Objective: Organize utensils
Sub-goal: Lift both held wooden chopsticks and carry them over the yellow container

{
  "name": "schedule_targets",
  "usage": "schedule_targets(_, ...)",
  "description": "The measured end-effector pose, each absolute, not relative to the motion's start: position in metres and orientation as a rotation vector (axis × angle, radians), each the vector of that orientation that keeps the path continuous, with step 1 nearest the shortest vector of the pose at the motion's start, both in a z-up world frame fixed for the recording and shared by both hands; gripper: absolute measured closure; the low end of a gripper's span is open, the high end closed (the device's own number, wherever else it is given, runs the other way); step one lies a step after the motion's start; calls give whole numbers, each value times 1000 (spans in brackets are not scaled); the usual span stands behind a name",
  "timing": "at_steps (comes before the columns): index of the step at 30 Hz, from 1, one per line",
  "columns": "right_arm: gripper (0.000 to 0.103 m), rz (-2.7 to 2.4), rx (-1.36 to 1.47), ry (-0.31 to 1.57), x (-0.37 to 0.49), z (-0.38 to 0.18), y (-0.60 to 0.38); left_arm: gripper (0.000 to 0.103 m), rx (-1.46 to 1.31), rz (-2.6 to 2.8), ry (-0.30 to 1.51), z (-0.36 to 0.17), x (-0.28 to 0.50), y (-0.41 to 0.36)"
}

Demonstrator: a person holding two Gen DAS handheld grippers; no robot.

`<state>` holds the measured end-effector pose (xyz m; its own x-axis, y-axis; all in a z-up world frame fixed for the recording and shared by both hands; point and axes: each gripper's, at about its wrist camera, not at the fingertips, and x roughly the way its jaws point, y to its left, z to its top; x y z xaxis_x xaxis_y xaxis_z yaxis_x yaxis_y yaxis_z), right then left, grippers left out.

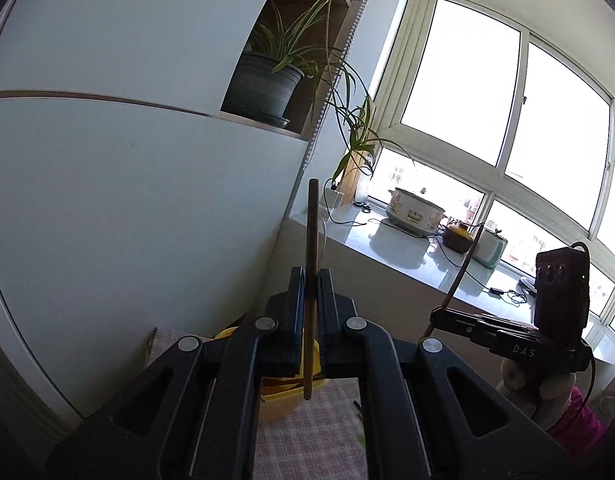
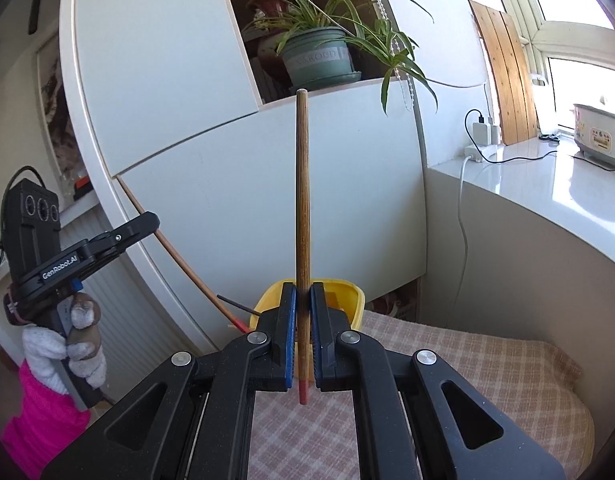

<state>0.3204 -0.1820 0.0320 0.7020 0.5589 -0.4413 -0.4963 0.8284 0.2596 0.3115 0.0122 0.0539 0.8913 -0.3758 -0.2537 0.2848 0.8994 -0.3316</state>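
My left gripper is shut on a brown wooden chopstick that stands upright between the blue pads. Below and behind it sits a yellow container on the checked tablecloth. My right gripper is shut on a second wooden chopstick with a red lower tip, also upright, in front of the yellow container. A dark stick pokes out of the container's left side. Each view shows the other gripper off to the side: the right gripper with its chopstick, and the left gripper with its chopstick.
A white cabinet rises behind the table, with a potted spider plant in its niche. To the right runs a white windowsill with a flowered cooker, chargers and cables. A gloved hand in a pink sleeve holds the left gripper.
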Motion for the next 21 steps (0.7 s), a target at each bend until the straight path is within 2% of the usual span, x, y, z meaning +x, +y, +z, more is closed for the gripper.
schedule_targets(10,98,557,156,500,361,44,-165,100,-291,-324,341,42,336,15)
schedule_targets(21,98,495,175,589,412,10,-152,100,-286,-318,390,22,352,11)
